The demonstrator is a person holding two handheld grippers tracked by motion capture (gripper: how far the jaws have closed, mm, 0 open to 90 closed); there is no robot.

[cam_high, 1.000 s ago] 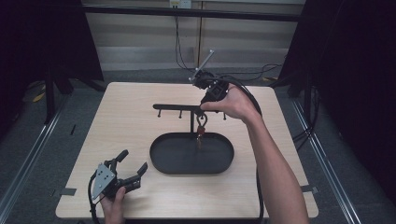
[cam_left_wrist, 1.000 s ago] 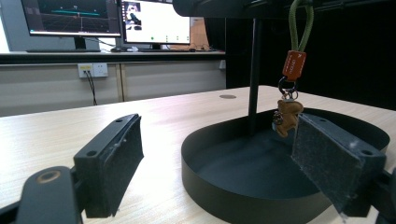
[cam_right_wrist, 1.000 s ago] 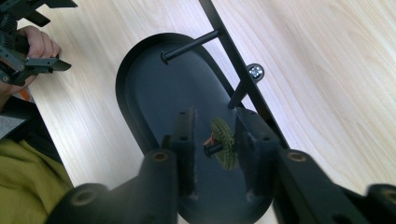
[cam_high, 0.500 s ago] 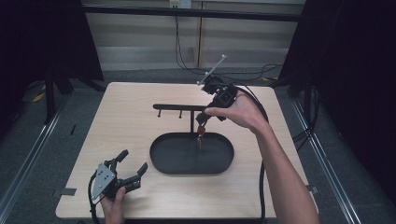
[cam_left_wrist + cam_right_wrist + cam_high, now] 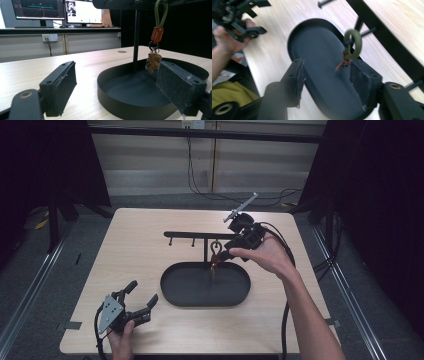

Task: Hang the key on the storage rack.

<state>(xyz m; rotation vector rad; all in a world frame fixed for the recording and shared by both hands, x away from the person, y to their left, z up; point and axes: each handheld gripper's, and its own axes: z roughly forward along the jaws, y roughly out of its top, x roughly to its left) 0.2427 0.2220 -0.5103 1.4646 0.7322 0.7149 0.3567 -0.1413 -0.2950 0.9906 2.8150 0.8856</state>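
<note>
A keychain [image 5: 214,256] with a green loop [image 5: 353,43], a red tag [image 5: 156,35] and a brown charm [image 5: 153,61] hangs from a peg of the black rack [image 5: 200,235], over the black oval tray [image 5: 170,295]. My right gripper [image 5: 226,255] sits just right of the keychain, open; in the right gripper view [image 5: 327,83] the charm dangles just beyond the right jaw, and nothing is gripped. My left gripper [image 5: 142,292] rests open near the table's front left corner, pointing at the tray [image 5: 117,100].
The rack's post [image 5: 136,37] rises from the tray's far side, and other empty pegs [image 5: 171,241] line the bar to the left. The left hand with its gripper [image 5: 239,22] appears far off in the right gripper view. Cables trail behind the table.
My right gripper has drawn back to the right and toward me from the rack. The keychain stays hanging on its peg. The left gripper has not moved.
</note>
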